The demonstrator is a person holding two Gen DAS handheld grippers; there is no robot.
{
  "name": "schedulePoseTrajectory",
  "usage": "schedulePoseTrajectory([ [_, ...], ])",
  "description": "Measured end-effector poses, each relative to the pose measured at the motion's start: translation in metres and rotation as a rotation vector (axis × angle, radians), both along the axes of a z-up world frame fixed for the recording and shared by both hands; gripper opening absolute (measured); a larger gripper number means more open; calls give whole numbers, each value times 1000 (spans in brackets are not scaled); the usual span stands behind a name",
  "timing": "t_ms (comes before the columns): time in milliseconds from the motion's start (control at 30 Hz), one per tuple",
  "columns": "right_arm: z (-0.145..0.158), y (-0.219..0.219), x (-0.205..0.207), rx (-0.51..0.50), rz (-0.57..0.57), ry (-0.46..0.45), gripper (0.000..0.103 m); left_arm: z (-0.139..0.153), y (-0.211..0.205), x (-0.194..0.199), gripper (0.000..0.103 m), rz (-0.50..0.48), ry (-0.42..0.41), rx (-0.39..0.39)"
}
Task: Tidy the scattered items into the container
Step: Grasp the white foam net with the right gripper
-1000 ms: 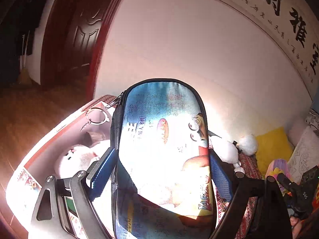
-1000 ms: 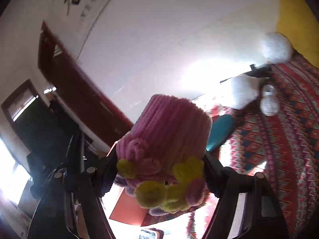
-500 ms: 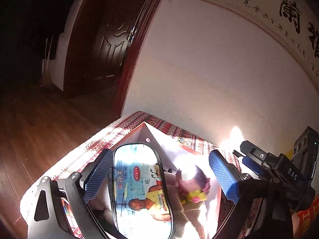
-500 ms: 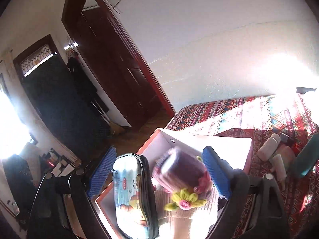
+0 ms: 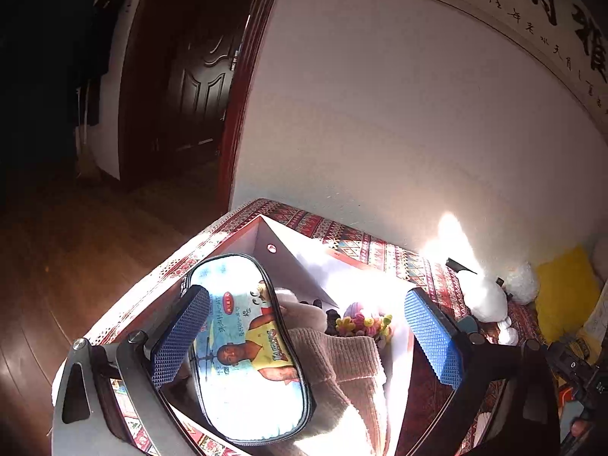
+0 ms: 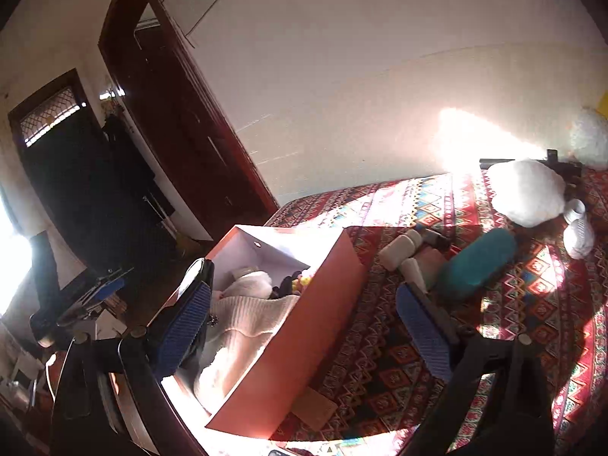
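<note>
Both tongs point slantwise down over the box [image 6: 304,326] on the patterned bed [image 6: 513,304]. The left tongs [image 5: 304,334] are spread wide and pinch nothing; the pouch [image 5: 247,361] lies in the box below them, on a knit sweater [image 5: 342,357] beside the pink toy [image 5: 361,319]. The right tongs [image 6: 304,326] are opening, nothing between them, straddling the box's orange wall. Bottles [image 6: 402,247] and a teal case [image 6: 475,262] lie on the bed outside the box.
</note>
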State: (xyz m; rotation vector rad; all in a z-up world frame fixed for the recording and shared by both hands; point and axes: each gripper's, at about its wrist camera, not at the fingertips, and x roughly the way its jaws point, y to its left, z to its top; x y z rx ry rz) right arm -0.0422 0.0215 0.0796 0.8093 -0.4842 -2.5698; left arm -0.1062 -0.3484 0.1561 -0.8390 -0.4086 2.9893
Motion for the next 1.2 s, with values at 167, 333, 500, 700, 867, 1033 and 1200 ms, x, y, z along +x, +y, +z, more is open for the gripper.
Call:
schedulePoseTrajectory([
  [167, -23, 66, 26, -36, -120, -62, 102, -3, 59, 0, 103, -130, -35, -46],
  [333, -67, 98, 38, -16, -192, -217, 102, -37, 133, -11, 103, -299, -153, -102],
  [500, -128, 100, 40, 88, -220, -406, 102, -77, 202, -16, 103, -399, -272, -180],
  [700, -178, 98, 28, 113, -188, -494, 67, -101, 246, -19, 103, -427, -312, -238],
  [867, -187, 134, 19, -64, -188, -499, 15, -117, 276, -34, 103, -444, -318, -307],
  [1033, -160, 178, 15, -133, -328, -393, 15, -144, 348, -84, 103, -551, -290, -585],
  [1200, -163, 213, 6, -203, -371, -416, 15, -167, 415, -158, 103, -671, -370, -694],
])
